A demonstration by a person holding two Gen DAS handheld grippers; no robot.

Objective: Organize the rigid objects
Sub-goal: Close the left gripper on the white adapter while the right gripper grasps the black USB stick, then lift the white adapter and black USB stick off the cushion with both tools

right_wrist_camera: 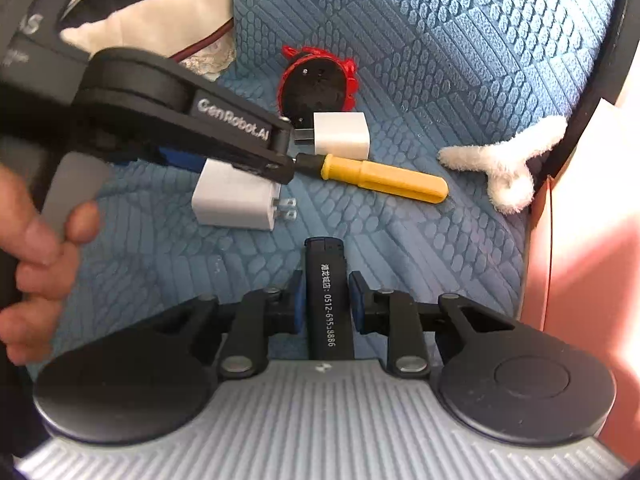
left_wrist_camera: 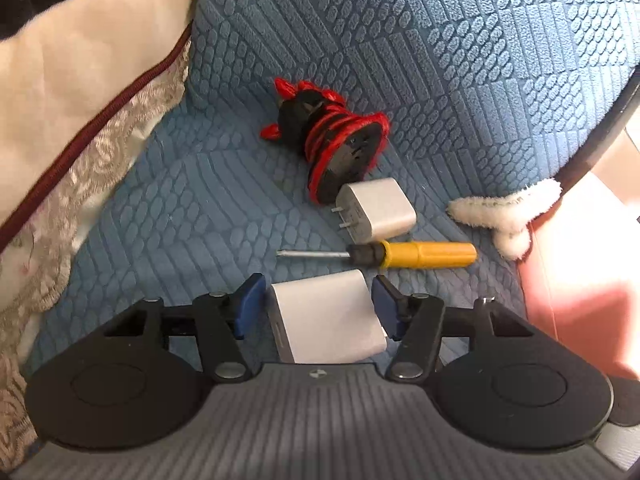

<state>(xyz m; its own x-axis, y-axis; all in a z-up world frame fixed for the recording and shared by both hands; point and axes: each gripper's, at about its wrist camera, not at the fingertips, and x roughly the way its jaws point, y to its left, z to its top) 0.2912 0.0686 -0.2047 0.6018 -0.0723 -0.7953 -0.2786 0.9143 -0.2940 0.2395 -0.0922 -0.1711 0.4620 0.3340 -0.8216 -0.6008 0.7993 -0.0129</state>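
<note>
On the blue textured cushion (left_wrist_camera: 440,60) lie a black spool wound with red cord (left_wrist_camera: 332,140), a white plug adapter (left_wrist_camera: 376,208) and a yellow-handled screwdriver (left_wrist_camera: 400,255). My left gripper (left_wrist_camera: 318,308) has its blue pads on both sides of a second white adapter (left_wrist_camera: 328,316) and holds it at the cushion. In the right wrist view this adapter (right_wrist_camera: 236,196) sits under the left gripper's fingers (right_wrist_camera: 240,148). My right gripper (right_wrist_camera: 325,300) is shut on a black lighter (right_wrist_camera: 328,296) with white print, held upright above the cushion.
A cream pillow (left_wrist_camera: 80,80) with a dark red zipper and lace trim lies at the left. A white fluffy item (left_wrist_camera: 508,212) lies at the cushion's right edge, beside a pink surface (left_wrist_camera: 580,280). A hand (right_wrist_camera: 36,248) holds the left gripper's handle.
</note>
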